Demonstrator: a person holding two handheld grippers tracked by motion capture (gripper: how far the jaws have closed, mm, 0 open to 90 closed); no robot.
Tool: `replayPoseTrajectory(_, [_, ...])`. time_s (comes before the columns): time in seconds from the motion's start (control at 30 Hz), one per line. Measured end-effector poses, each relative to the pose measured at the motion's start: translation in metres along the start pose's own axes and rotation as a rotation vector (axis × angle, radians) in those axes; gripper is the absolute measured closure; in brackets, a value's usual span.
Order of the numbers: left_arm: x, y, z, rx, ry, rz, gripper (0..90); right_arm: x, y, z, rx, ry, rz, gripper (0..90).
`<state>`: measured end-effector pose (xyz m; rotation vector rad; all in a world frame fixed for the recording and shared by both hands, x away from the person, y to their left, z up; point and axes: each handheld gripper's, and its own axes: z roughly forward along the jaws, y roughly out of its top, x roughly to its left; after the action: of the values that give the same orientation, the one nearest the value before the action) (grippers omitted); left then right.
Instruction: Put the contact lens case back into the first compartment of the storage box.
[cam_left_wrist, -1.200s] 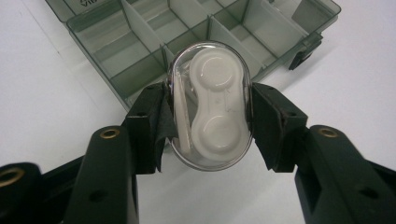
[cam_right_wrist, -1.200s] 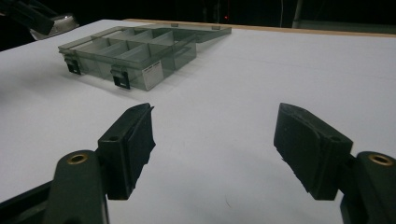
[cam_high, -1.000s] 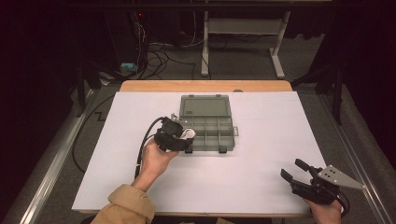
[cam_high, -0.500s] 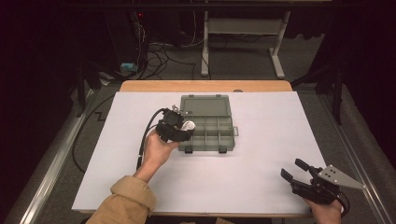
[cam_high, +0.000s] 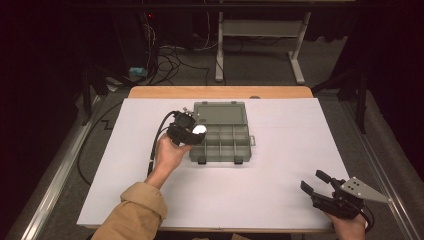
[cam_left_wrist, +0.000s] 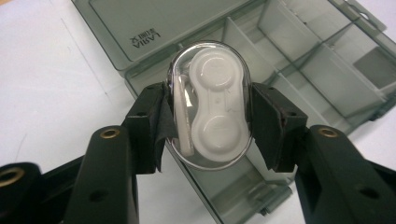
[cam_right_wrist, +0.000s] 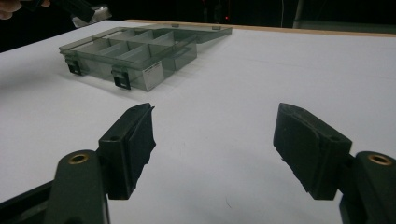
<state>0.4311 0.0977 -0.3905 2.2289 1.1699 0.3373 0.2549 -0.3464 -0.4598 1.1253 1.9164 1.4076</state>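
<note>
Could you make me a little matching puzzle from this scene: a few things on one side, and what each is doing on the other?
Things:
1. left tongs
2. right tongs
3. compartment box
4. clear oval case

States:
a. lid folded back, lying on the white table
b. pinched between two black pads, over the box
c. open, holding nothing
d. shut on a small case

Pairs: 1-d, 2-c, 3-a, 4-b

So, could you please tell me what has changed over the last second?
The left tongs, gripping the clear oval case, moved up the high view and slightly right, over the open organizer box. The right tongs stayed put, open, and the box kept its place.
</note>
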Motion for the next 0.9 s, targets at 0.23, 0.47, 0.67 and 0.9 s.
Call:
replayPoseTrajectory(0.23, [0.005,0.008,0.008,0.012,0.009,-0.013,48.8,0.0,0.0,0.001,-0.002,0.002,0.001,29.1])
replayPoseTrajectory(0.47, [0.009,0.011,0.015,0.035,0.021,-0.019,48.8,0.0,0.0,0.0,-0.001,0.001,0.003,29.0])
replayPoseTrajectory(0.67, [0.011,0.01,0.023,0.056,0.032,-0.025,48.8,0.0,0.0,0.001,0.0,0.005,0.002,29.0])
replayPoseTrajectory(0.9, [0.015,0.011,0.029,0.071,0.041,-0.032,48.8,-0.001,0.0,0.001,-0.001,0.005,0.007,29.0])
